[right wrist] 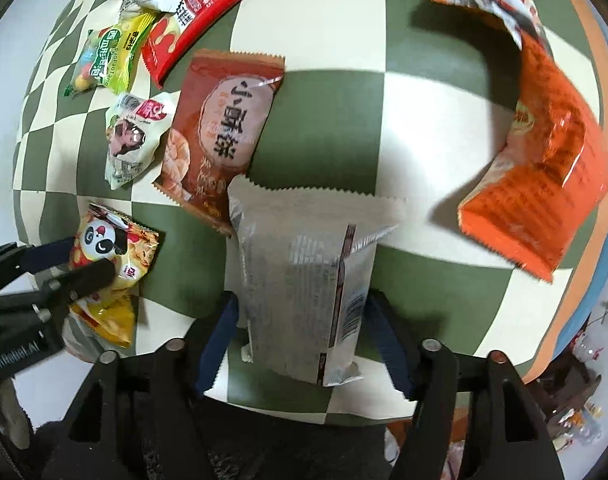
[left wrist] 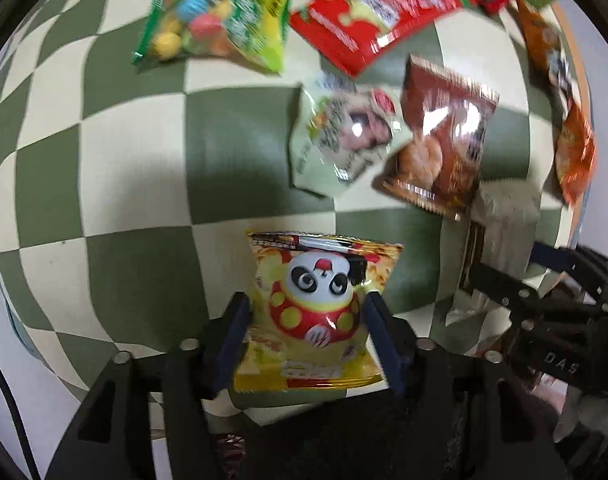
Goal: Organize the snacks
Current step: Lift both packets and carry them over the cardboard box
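my left gripper (left wrist: 307, 320) is clamped on the yellow panda pouch (left wrist: 317, 312), both pads pressed into its sides, and holds it low over the checked tablecloth (left wrist: 116, 184). my right gripper (right wrist: 302, 320) has its jaws set against the two edges of the silver-white packet (right wrist: 304, 272), back seam up; it looks gripped, and the packet's far end overlaps the brown biscuit pack (right wrist: 220, 128).

progress, as i judge it: early. two items are in hand and nothing reads as sorted. the candy-ball bag (right wrist: 108, 60), red pack (right wrist: 208, 4), small pale-green pouch (right wrist: 134, 136) and orange bag (right wrist: 543, 184) lie loose at mixed angles (no bin or tray is in view).

legible writing: large chinese characters on the brown pack, "paopaotang" in small latin letters on the candy bag, and a barcode on the silver packet. other print is too blurred.
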Action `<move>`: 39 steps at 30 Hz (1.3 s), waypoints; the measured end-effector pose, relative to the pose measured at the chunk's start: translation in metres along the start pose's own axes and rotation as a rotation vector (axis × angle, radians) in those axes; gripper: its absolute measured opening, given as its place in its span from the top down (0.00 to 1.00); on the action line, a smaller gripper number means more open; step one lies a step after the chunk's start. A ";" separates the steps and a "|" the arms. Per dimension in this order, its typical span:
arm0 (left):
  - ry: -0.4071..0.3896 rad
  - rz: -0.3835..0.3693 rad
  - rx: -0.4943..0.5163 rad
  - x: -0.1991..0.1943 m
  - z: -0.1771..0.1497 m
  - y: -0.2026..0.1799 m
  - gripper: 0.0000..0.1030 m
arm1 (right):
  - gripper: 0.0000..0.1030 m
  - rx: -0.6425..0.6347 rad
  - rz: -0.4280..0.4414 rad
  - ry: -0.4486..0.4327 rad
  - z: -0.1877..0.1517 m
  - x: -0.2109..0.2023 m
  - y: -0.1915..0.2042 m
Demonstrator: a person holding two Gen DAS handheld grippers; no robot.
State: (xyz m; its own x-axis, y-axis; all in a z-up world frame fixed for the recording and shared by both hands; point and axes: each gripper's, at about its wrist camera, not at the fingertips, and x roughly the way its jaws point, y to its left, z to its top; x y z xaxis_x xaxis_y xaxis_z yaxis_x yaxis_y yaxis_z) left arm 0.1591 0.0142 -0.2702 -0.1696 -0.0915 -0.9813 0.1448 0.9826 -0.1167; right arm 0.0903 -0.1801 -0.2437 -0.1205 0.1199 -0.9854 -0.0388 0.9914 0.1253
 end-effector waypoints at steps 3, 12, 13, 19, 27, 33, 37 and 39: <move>0.062 -0.028 0.008 0.018 0.009 -0.008 0.39 | 0.29 0.023 0.013 0.016 -0.004 0.004 -0.002; 0.041 -0.003 0.022 0.021 0.015 -0.026 0.39 | 0.29 0.074 0.056 0.030 -0.014 -0.003 -0.024; 0.033 -0.030 0.004 0.015 0.015 -0.026 0.39 | 0.29 0.080 0.061 0.032 -0.013 -0.004 -0.028; 0.066 -0.041 0.059 0.004 0.025 -0.040 0.39 | 0.29 0.097 0.087 0.034 -0.016 -0.010 -0.030; 0.067 0.032 0.078 0.032 0.018 -0.061 0.43 | 0.33 0.094 0.051 0.024 -0.016 0.001 -0.027; 0.018 0.049 -0.050 0.010 0.030 -0.030 0.44 | 0.43 0.085 0.033 -0.012 -0.018 -0.010 -0.024; 0.027 -0.092 -0.144 -0.012 0.033 -0.006 0.43 | 0.42 0.092 0.046 0.008 -0.016 -0.019 -0.029; 0.024 -0.121 -0.140 -0.026 0.029 -0.005 0.43 | 0.40 0.101 0.059 0.022 -0.014 -0.021 -0.031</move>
State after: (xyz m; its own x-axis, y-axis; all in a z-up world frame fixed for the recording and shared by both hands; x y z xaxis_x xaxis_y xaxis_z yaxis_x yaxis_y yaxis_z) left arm 0.1909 0.0070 -0.2483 -0.2013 -0.2084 -0.9571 -0.0148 0.9776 -0.2097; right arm 0.0805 -0.2138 -0.2258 -0.1416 0.1782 -0.9738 0.0695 0.9830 0.1698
